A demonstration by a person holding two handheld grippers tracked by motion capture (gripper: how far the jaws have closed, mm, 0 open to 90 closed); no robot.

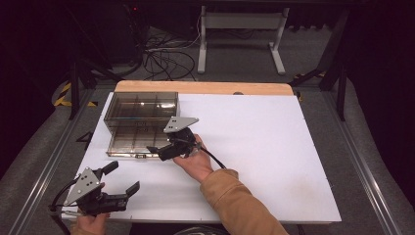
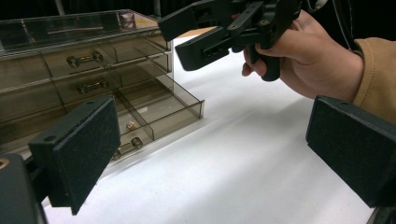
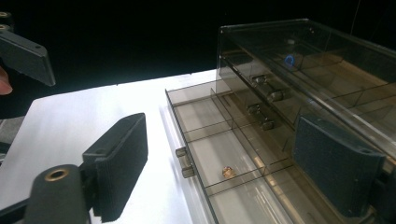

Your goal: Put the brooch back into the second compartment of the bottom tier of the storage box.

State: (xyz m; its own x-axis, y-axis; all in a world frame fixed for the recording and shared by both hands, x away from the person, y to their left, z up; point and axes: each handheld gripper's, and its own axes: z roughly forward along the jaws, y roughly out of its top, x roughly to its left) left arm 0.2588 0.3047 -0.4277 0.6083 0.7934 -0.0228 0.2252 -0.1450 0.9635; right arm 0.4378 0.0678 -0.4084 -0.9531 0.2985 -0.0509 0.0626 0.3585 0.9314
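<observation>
Drawers are what I am working on here: a smoky clear plastic drawer box (image 1: pixel 142 110) sits toward the far left of the white desk (image 1: pixel 274 161), and its bottom drawer (image 1: pixel 134 142) is pulled well out toward me. The two drawers above it look shut, their small metal handles (image 2: pixel 85 59) flush with the front.

In the right gripper view I can see the open drawer's dividers and one small brownish object (image 3: pixel 228 171) lying in a compartment near the front; I cannot tell what it is. The drawer's own handle (image 3: pixel 185 164) sticks out at its front edge.

My right gripper (image 1: pixel 164 149) hovers just at the front right corner of the open drawer, its fingers spread apart and holding nothing. One finger hangs above the drawer, the other outside over the desk. My left gripper (image 1: pixel 122 178) is low at the near left edge of the desk, well apart from the box, fingers (image 2: pixel 79 154) wide open and empty as well.

My reading: the opening part is done, since the drawer is fully out. What is left depends on the small object. Either I pick it out of its compartment, or I push the drawer closed again. Nothing is gripped yet, so the next step has not started.
</observation>
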